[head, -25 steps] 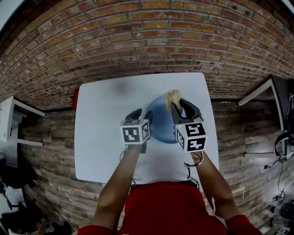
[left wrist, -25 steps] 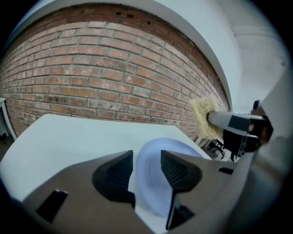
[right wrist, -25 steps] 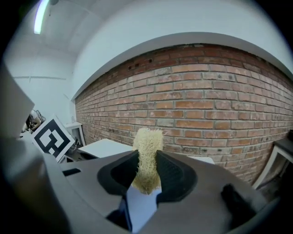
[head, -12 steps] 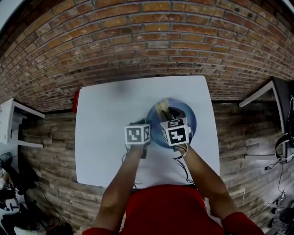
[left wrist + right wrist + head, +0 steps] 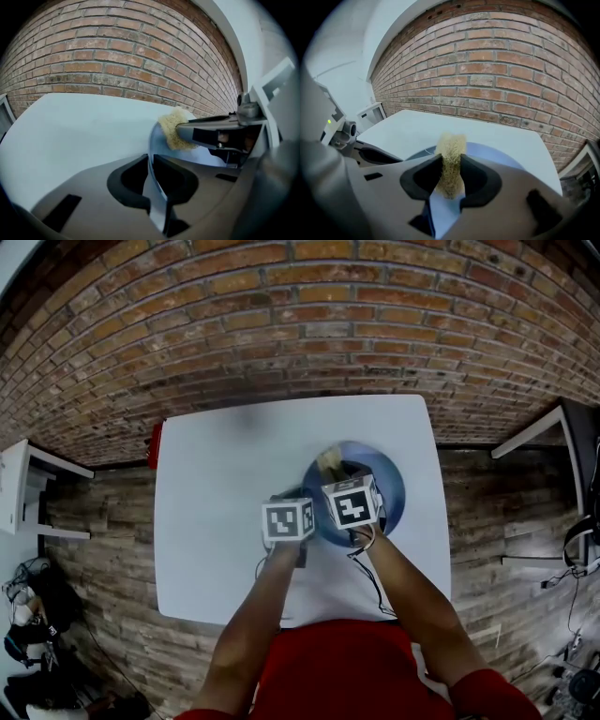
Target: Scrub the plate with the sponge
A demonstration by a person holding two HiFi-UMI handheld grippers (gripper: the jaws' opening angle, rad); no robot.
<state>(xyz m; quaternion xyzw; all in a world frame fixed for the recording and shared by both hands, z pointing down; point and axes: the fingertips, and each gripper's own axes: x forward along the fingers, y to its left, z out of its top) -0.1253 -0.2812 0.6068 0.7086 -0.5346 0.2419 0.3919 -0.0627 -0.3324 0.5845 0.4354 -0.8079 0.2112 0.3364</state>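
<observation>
Right tool point(image 5: 451, 165) clamps sponge point(image 5: 451, 143) (over plate point(image 5: 490, 151)).

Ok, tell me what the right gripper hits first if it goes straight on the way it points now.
The sponge clamped in the right gripper sticks out in front, so it would press onto the blue plate just ahead and below. Depth is unclear, so it may be touching already.

Workroom: brick wall point(image 5: 300, 324), white table point(image 5: 216, 512), plank floor point(image 5: 94, 521)
</observation>
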